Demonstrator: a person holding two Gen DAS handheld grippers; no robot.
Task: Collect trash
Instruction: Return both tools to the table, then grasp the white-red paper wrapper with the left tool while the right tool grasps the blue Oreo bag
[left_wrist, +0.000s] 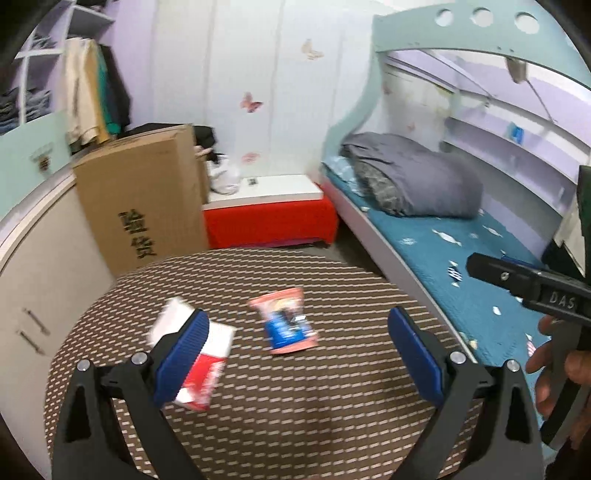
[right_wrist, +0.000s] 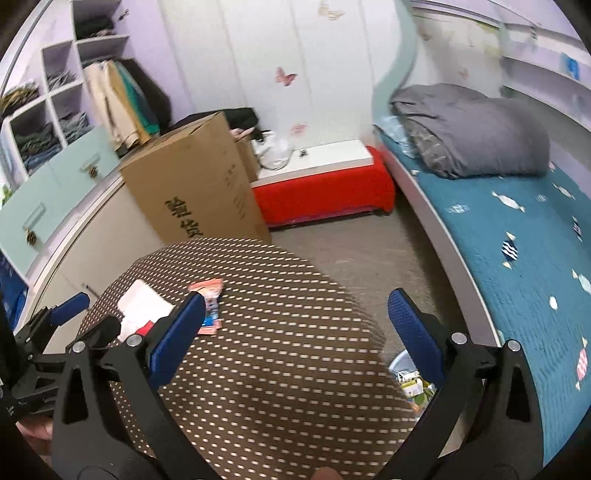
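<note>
Tongs first: left gripper (left_wrist: 297, 350) spread wide, nothing between the blue pads; right gripper (right_wrist: 295, 338) likewise apart and empty, hanging over the near right part of the round table (right_wrist: 258, 369). Just past the left tongs, slightly left of their centre line, snack wrapper (left_wrist: 283, 322) flat on the brown dashed cloth, long axis running roughly away and a little leftward; closer still, partly behind the left pad, red-and-white packet (left_wrist: 207, 354), also flat. Seen from the right tongs, both pieces far off to the left; left hand judged clearly nearer, wrapper nearly within its span. Below the right tongs, beside the table edge, bin with scraps (right_wrist: 408, 376), likely the drop spot. Beyond: cardboard box (left_wrist: 144, 195), red bench (left_wrist: 269, 221), bed with blue cover (right_wrist: 517, 229) and grey duvet (right_wrist: 469, 129).
</note>
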